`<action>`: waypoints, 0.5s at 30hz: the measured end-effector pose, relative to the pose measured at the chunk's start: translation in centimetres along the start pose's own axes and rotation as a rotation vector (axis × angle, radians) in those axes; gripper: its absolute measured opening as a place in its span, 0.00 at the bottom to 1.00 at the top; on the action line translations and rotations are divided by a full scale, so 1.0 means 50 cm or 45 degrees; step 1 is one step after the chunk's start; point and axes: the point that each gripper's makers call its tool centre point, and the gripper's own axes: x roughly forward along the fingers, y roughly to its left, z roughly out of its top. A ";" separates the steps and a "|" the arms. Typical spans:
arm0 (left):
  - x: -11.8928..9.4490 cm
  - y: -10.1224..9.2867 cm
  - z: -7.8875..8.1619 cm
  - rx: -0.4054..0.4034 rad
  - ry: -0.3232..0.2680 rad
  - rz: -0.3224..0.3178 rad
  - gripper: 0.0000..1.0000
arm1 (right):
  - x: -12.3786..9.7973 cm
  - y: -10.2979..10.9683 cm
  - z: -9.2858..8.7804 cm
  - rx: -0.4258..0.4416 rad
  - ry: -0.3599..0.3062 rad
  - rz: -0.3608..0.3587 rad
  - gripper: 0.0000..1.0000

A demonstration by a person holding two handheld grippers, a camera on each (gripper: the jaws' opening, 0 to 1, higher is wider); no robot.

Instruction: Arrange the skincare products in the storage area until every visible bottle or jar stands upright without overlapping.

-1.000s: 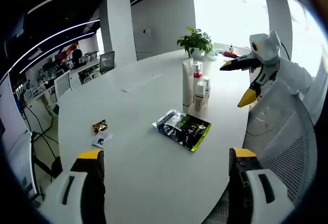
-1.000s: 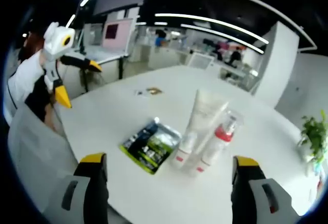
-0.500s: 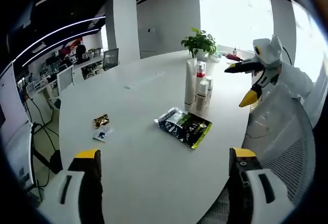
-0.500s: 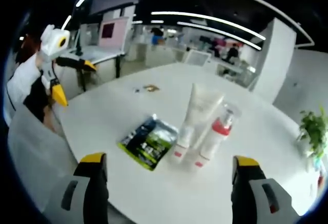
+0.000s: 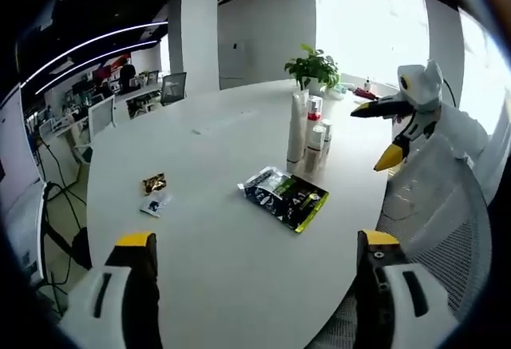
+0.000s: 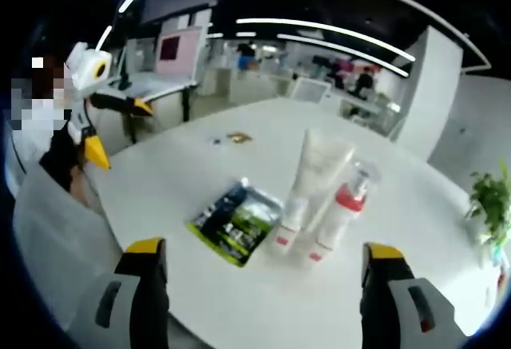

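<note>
Three upright skincare products, white with red accents, clustered on table; both grippers' jaws spread, empty.

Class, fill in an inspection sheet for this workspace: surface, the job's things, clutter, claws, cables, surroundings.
Surface: white round table, mostly bare.
Job's things: tall white tube, red-collared pump bottle and two small bottles, upright, close together; contact cannot be told.
Clutter: dark green-edged packet lying flat beside them; small wrappers farther off.
Claws: left claw open, holding nothing; right claw open, holding nothing.
Cables: black cables hanging off the table's far side.
Surroundings: potted plant, mesh chair, office desks behind.
</note>
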 end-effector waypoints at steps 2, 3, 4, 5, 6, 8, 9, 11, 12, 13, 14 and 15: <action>0.003 0.000 -0.001 0.000 0.005 -0.004 0.99 | 0.002 0.004 0.001 -0.010 0.008 0.009 1.00; 0.005 0.001 -0.002 0.000 0.006 -0.004 0.99 | 0.003 0.006 0.003 -0.011 0.008 0.012 1.00; 0.005 0.003 -0.001 -0.004 0.004 -0.001 0.99 | 0.005 0.009 0.007 -0.012 0.001 0.017 1.00; 0.006 0.004 -0.001 -0.009 0.001 0.000 0.99 | 0.006 0.010 0.009 -0.012 -0.002 0.019 1.00; 0.007 0.007 -0.001 -0.015 -0.001 0.001 0.99 | 0.008 0.016 0.019 -0.016 -0.020 0.031 1.00; 0.009 0.011 -0.002 -0.017 0.006 0.006 0.99 | 0.010 0.023 0.032 -0.023 -0.042 0.045 1.00; 0.010 0.012 -0.002 -0.016 0.008 0.006 0.99 | 0.012 0.027 0.039 -0.029 -0.052 0.055 1.00; 0.011 0.015 -0.004 -0.019 0.014 0.004 0.99 | 0.017 0.035 0.051 -0.041 -0.067 0.067 1.00; 0.011 0.016 -0.005 -0.022 0.015 0.006 0.99 | 0.021 0.037 0.054 -0.044 -0.063 0.070 1.00; 0.012 0.019 -0.006 -0.027 0.016 0.011 0.99 | 0.025 0.043 0.057 -0.058 -0.057 0.087 1.00; 0.013 0.021 -0.007 -0.031 0.019 0.017 0.99 | 0.029 0.046 0.062 -0.062 -0.065 0.095 1.00; 0.014 0.022 -0.009 -0.031 0.023 0.019 0.99 | 0.033 0.052 0.068 -0.064 -0.077 0.113 1.00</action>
